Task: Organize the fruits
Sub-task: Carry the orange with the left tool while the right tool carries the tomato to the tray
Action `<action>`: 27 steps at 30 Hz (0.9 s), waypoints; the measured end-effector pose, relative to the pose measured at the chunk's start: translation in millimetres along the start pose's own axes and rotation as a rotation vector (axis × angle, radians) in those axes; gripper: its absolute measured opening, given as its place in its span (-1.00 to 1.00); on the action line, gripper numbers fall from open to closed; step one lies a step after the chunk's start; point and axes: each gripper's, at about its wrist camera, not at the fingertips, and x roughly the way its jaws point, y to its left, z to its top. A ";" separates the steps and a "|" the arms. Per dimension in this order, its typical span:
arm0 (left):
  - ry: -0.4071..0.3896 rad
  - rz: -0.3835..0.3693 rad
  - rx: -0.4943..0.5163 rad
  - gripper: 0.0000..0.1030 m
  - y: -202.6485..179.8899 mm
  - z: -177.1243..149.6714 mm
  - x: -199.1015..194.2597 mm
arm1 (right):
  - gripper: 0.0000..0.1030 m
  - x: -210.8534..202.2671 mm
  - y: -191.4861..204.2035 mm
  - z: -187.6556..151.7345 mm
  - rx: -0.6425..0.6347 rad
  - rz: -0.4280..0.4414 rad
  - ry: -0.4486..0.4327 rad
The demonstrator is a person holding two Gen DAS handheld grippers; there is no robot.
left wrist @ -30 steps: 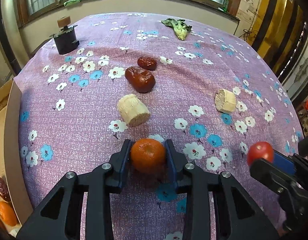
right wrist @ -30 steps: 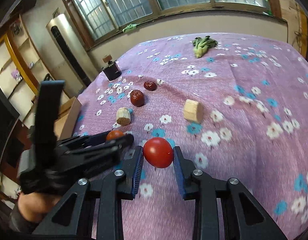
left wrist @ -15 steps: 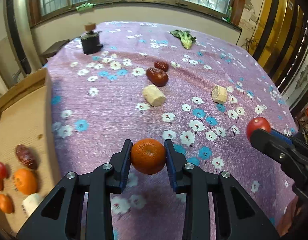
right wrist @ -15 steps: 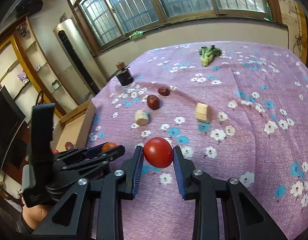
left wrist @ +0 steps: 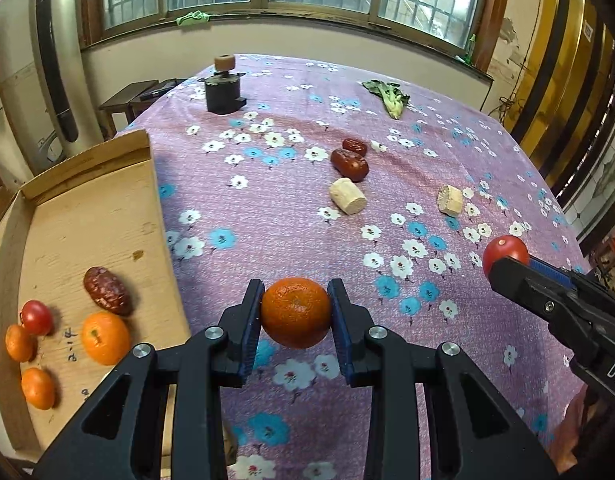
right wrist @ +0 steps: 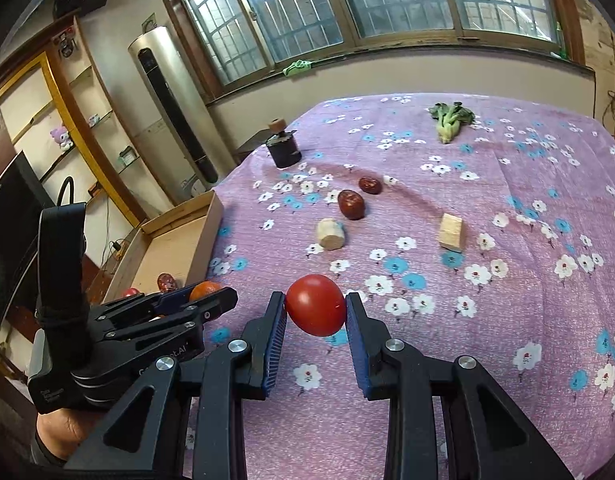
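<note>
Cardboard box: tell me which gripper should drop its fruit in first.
Left. The left gripper, shut on the orange, is right beside the cardboard box. The right gripper, shut on the tomato, is farther over the tablecloth and would probably have to cross the left one.

Matt floral cloth (left wrist: 267, 216) covers the table; cardboard box (left wrist: 87, 216) rough, tomato (right wrist: 316, 305) glossy.
</note>
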 end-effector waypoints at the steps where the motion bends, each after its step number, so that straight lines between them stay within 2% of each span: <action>1: -0.003 0.003 -0.002 -0.42 2.3 -0.4 -1.5 | -0.41 0.4 1.6 0.4 -0.002 0.003 0.001; 10: -0.019 0.033 -0.036 -0.42 25.4 -1.0 -12.3 | -0.41 3.9 27.1 5.8 -0.042 0.040 0.007; 27: -0.034 0.086 -0.104 -0.42 71.5 -5.3 -26.5 | -0.41 34.9 85.3 10.8 -0.132 0.116 0.054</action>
